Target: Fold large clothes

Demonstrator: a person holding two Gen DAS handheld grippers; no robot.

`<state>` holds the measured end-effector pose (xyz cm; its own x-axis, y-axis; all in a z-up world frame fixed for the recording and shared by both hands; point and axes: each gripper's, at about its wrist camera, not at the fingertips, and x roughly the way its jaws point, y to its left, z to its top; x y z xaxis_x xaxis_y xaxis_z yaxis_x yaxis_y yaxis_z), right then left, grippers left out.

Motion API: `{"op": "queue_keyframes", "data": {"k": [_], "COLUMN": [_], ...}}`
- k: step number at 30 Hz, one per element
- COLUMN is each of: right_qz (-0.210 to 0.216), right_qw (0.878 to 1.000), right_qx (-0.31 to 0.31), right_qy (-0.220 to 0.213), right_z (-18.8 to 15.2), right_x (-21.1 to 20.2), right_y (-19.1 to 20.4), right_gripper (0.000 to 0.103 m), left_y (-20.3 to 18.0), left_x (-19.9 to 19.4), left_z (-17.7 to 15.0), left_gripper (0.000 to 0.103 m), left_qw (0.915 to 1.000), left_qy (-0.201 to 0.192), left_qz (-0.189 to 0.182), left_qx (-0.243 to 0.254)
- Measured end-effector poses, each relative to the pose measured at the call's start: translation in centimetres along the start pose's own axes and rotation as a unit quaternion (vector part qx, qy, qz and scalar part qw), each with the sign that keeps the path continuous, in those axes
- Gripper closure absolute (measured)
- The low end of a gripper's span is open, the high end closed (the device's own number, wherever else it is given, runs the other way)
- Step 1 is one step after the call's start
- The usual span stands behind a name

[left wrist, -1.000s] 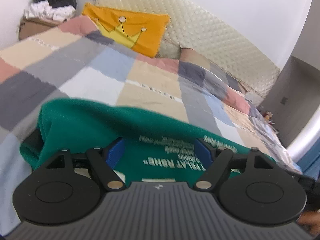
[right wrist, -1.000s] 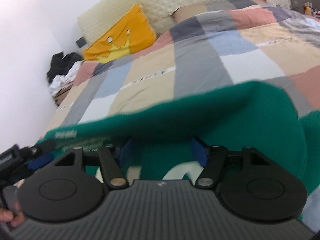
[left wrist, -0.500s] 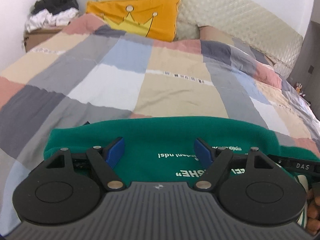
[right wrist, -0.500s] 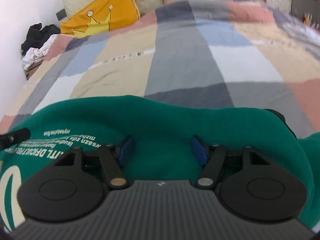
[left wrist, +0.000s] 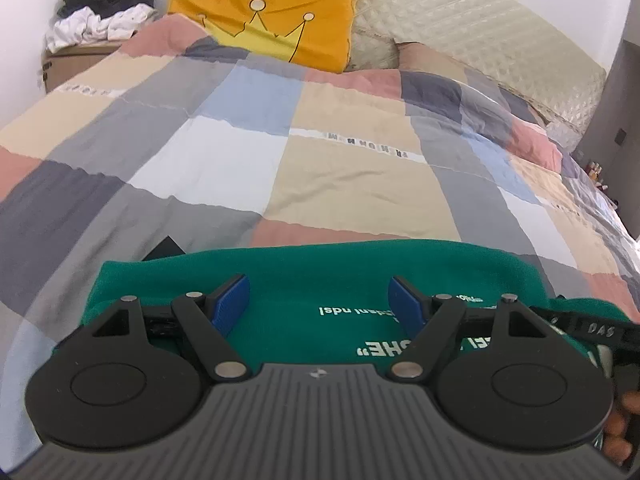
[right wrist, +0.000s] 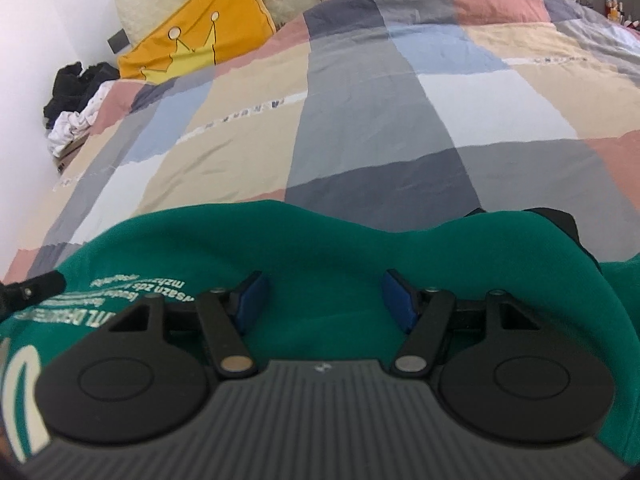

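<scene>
A green sweatshirt (left wrist: 320,276) with white lettering lies on the checked bedspread (left wrist: 240,168), its far edge a folded ridge. My left gripper (left wrist: 320,304) is open, its blue pads (left wrist: 230,304) wide apart just above the green cloth. In the right wrist view the same sweatshirt (right wrist: 320,240) fills the near field. My right gripper (right wrist: 324,300) is open above it, blue pads (right wrist: 250,300) apart, holding nothing. A tip of the other gripper (right wrist: 36,288) shows at the left edge.
A yellow crown pillow (left wrist: 272,36) leans on the quilted cream headboard (left wrist: 460,28). A pile of black and white clothes (left wrist: 100,12) sits on a cardboard box at the far left. A grey wall (left wrist: 616,112) stands at the right.
Both grippers lowered and levelled toward the bed; the raised green fold has come down onto the bedspread. The jaws stay open.
</scene>
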<state>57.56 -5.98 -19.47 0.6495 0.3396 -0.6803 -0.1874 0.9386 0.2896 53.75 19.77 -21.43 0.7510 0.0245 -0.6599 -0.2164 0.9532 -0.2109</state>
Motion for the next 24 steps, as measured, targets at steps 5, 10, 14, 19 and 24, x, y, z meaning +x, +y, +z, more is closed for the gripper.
{"op": "queue_keyframes", "data": {"k": [5, 10, 14, 19, 24], "right_qz": [-0.008, -0.039, -0.079, -0.094, -0.105], "right_qw": [0.999, 0.996, 0.993, 0.994, 0.994], "right_qx": [-0.019, -0.025, -0.021, -0.026, -0.035], "right_qy": [-0.029, -0.072, -0.082, -0.049, -0.014], "right_z": [-0.1, -0.1, 0.5, 0.5, 0.1], "right_x": [-3.5, -6.3, -6.4, -4.0, -1.1], "right_y": [1.1, 0.5, -1.0, -2.3, -2.6], "right_gripper": [0.035, 0.035, 0.035, 0.037, 0.037], "left_y": [0.1, 0.9, 2.1, 3.0, 3.2], "left_x": [-2.5, -5.5, -6.5, -5.4, -3.7], "left_z": [-0.1, -0.4, -0.6, -0.6, -0.8], "left_gripper": [0.023, 0.023, 0.023, 0.023, 0.023], "left_qw": [1.0000, 0.9994, 0.9986, 0.9987, 0.9991], "left_qy": [-0.009, -0.029, -0.039, -0.020, 0.001], "left_qz": [-0.001, -0.001, 0.005, 0.001, 0.028], "left_qx": [-0.004, -0.021, -0.037, -0.046, -0.033]}}
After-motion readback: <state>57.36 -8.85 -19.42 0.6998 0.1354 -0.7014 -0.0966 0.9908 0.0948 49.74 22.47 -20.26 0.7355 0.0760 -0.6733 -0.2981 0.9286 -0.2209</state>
